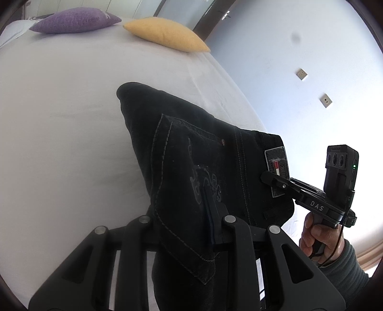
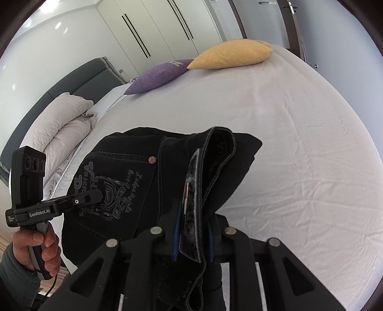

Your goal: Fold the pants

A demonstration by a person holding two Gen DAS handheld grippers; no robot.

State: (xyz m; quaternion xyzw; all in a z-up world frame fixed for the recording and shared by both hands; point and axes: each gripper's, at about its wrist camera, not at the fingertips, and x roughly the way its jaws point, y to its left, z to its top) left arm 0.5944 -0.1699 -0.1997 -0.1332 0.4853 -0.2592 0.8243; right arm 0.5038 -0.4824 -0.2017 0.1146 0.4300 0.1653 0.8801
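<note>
Black jeans (image 1: 191,148) with grey stitching and a printed back pocket hang lifted above the white bed (image 1: 59,119). My left gripper (image 1: 208,191) is shut on the pocket area of the jeans. My right gripper (image 2: 191,191) is shut on the waistband with its grey label (image 2: 192,181). In the left wrist view the right gripper (image 1: 270,178) pinches the waistband beside the label (image 1: 277,167). In the right wrist view the left gripper (image 2: 95,197) grips the printed pocket (image 2: 112,191). Both grippers hold the jeans (image 2: 143,167) side by side.
A purple cushion (image 1: 74,20) and a yellow cushion (image 1: 165,33) lie at the far side of the bed. White pillows (image 2: 64,119) and a grey headboard (image 2: 71,81) stand on the left. Wardrobe doors (image 2: 148,28) line the back wall. A pale wall (image 1: 299,59) runs along the bed's right edge.
</note>
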